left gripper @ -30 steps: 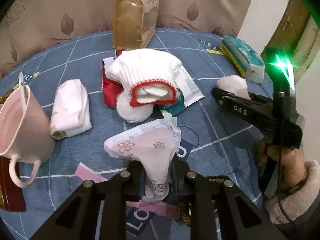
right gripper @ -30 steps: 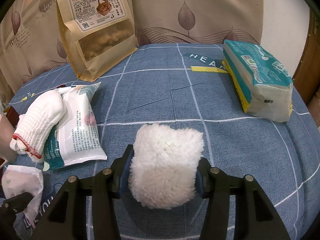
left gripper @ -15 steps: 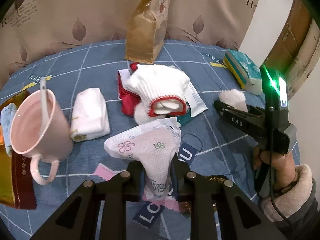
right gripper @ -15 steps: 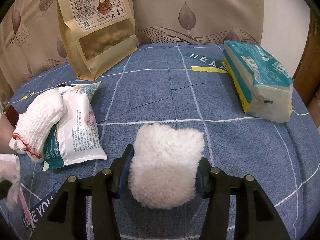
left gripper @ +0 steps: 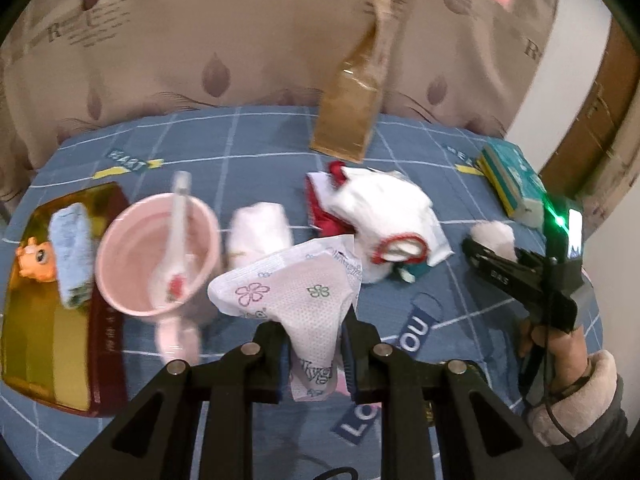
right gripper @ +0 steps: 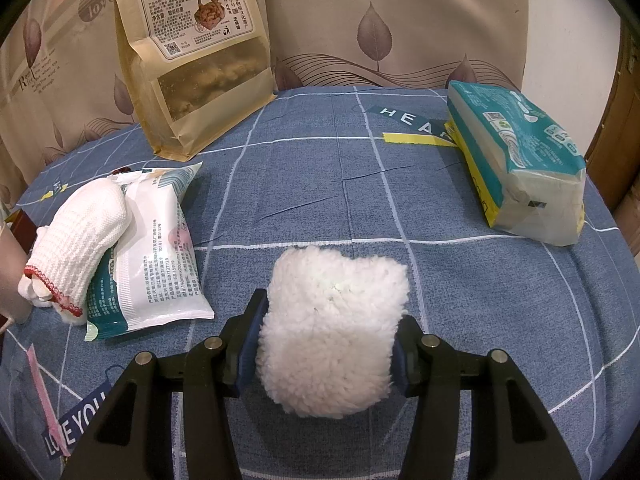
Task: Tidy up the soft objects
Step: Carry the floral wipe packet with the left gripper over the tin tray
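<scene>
A kraft snack pouch standing at eleven o'clock carries a white label headed "陈昌银 千层麻花". The blue checked cloth reads "HEA" on a dark patch at one o'clock and "LOVE YOU" at seven o'clock. The beige curtain behind shows a large "R". The right gripper, seen from the left wrist, bears a mark like "DAS".

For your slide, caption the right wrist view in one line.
Right gripper clamps a fluffy white pad above the blue checked cloth.
</scene>
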The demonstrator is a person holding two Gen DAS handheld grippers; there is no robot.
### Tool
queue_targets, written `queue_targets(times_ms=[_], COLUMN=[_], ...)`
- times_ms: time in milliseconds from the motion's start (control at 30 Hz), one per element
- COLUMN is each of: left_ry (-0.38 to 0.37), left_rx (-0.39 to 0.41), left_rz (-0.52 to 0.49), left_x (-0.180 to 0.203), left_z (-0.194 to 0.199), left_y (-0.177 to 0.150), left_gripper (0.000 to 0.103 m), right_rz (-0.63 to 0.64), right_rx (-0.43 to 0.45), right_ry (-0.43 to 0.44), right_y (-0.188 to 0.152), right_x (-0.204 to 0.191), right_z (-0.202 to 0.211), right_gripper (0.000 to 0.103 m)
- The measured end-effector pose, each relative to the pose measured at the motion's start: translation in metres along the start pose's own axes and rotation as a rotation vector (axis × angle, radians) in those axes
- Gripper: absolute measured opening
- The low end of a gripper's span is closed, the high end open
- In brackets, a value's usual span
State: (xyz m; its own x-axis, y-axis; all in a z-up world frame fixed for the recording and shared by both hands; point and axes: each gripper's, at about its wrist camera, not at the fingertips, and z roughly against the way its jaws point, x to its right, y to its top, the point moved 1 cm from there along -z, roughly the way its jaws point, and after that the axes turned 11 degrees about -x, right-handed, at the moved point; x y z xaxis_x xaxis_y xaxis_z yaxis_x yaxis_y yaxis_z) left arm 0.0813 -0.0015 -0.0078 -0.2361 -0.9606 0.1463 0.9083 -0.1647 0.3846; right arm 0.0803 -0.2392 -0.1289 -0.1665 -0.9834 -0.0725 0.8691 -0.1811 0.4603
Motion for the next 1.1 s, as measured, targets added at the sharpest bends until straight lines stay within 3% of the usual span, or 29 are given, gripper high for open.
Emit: queue_targets(times_ms=[767, 1100], left_ry=[0.211, 0.296], left_rx=[0.06, 0.024], left_rz=[0.203, 0.308], left_x=[-0.131, -0.196], left_z=[0.035, 0.031], left_y=[-0.004, -0.018], left_gripper=[0.021, 0.021], right_rz=[0.006, 0.009], right_rx=[-0.001, -0.002], right_ry=[-0.009, -0.015], right_y=[-0.001, 0.0], right_x=[-0.001, -0.002], right_z=[-0.002, -0.002], right_gripper=[0.051, 0.051])
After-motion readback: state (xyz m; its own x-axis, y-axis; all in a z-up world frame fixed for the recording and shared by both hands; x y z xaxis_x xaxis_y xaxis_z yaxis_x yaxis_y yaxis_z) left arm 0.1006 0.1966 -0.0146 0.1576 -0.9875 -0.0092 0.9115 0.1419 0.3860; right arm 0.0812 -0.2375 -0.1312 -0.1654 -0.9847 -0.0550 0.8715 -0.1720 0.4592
